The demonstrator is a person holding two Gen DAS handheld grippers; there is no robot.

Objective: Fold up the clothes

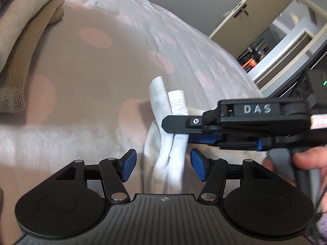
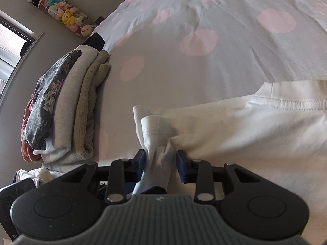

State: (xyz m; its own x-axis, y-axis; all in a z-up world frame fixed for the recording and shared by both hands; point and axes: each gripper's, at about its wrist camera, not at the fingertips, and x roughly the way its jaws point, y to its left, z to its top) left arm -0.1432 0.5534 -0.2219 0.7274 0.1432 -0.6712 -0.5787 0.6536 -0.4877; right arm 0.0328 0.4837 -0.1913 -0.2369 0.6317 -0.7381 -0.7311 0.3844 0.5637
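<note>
A white garment [image 2: 245, 134] lies spread on the dotted bedspread [image 2: 204, 61], its hemmed corner bunched up. My right gripper [image 2: 161, 159] is shut on that bunched corner. In the left wrist view the right gripper [image 1: 175, 131] reaches in from the right, and the pinched fold of the white garment [image 1: 173, 159] hangs down from it. My left gripper [image 1: 163, 166] is open, with the hanging fold between its blue pads [image 1: 128, 165] and not clamped. A person's hand [image 1: 310, 163] holds the right gripper's handle.
A stack of folded clothes [image 2: 61, 106] sits on the bed to the left, also visible as beige folded clothes [image 1: 20, 40]. Plush toys [image 2: 61, 14] hang on the wall. A cream wardrobe [image 1: 255, 10] and shelves stand beyond the bed's right edge.
</note>
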